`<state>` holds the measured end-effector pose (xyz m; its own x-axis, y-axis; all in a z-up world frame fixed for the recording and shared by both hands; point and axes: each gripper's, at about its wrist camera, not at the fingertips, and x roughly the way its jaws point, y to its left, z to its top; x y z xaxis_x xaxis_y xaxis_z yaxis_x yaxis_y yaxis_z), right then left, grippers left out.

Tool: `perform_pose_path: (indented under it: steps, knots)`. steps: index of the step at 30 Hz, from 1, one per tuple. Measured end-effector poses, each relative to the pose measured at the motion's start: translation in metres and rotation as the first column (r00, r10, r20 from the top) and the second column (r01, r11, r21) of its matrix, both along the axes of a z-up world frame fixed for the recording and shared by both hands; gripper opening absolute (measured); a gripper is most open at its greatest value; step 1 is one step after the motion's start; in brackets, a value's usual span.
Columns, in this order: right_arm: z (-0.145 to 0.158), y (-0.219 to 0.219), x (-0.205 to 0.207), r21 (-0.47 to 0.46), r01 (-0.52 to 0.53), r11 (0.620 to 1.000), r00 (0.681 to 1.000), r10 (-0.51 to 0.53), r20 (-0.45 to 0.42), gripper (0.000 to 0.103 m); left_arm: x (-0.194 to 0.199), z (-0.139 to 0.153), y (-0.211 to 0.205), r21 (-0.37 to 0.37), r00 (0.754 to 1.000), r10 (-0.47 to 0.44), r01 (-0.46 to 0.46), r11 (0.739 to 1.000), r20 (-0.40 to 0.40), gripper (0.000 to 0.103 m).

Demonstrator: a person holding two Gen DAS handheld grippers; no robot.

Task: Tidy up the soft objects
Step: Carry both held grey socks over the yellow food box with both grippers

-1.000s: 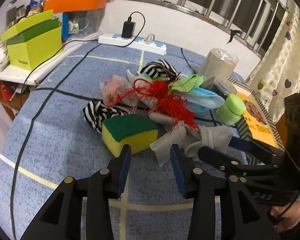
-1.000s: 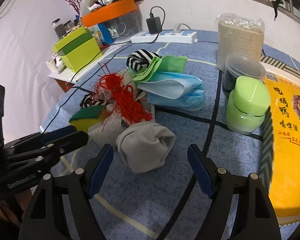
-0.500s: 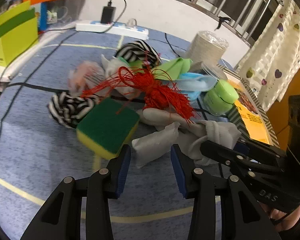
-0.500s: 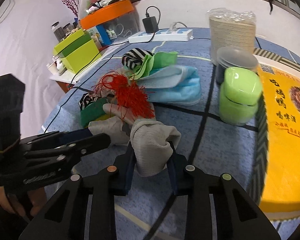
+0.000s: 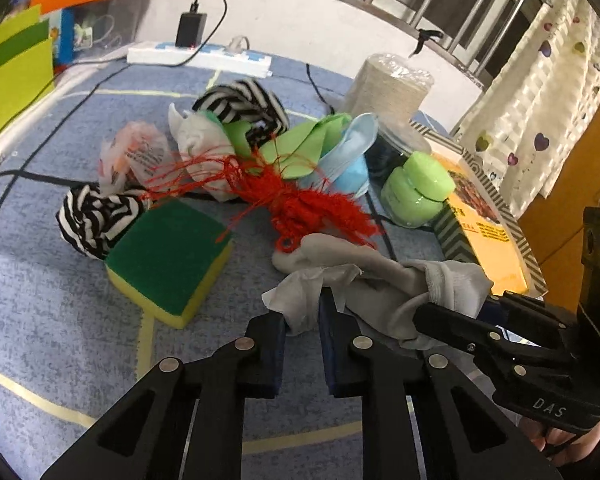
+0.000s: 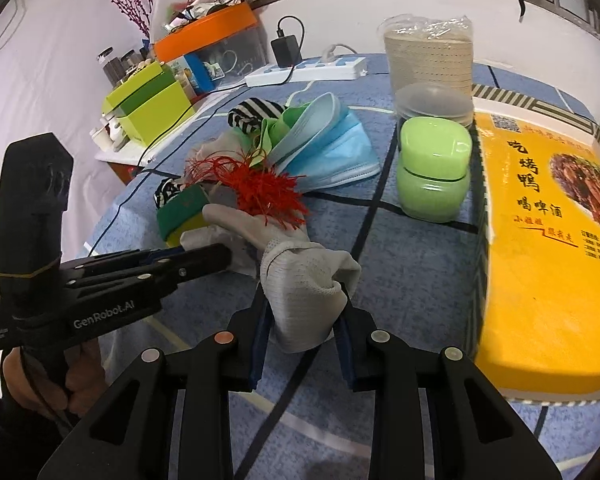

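A pair of grey socks [image 5: 380, 276] lies at the near edge of a pile of soft things on the blue cloth. My left gripper [image 5: 302, 316] is shut on one loose grey end [image 5: 300, 300]. My right gripper [image 6: 302, 316] is shut on the rolled cuff [image 6: 304, 276]. A red tassel [image 5: 300, 204] rests on the far end of the socks. A green and yellow sponge [image 5: 168, 256], two striped rolls [image 5: 96, 220], a green cloth [image 5: 300, 144] and blue masks [image 6: 332, 148] lie behind.
A green jar [image 6: 434, 168] and a yellow box [image 6: 548, 240] stand to the right. A stack of paper cups [image 6: 428, 56], a power strip [image 5: 200, 58] and a green box [image 6: 148, 108] lie at the back. The blue cloth [image 5: 40, 320] is bare at the near left.
My left gripper moved forward and shut on the loose end of the grey sock. My right gripper stays shut on the cuff and has lifted it slightly.
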<state>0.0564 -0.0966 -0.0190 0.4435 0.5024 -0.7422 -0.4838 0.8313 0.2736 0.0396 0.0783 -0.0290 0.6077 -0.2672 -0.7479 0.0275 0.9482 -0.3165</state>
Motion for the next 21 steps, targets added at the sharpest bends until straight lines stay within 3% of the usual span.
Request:
perform_pose_path:
  steps: [21]
  knots:
    - [0.046, -0.054, -0.049, 0.087, 0.076, 0.993, 0.987, -0.087, 0.138, 0.029, -0.036, 0.046, -0.025, 0.036, 0.996, -0.004, 0.0, 0.999, 0.093, 0.013]
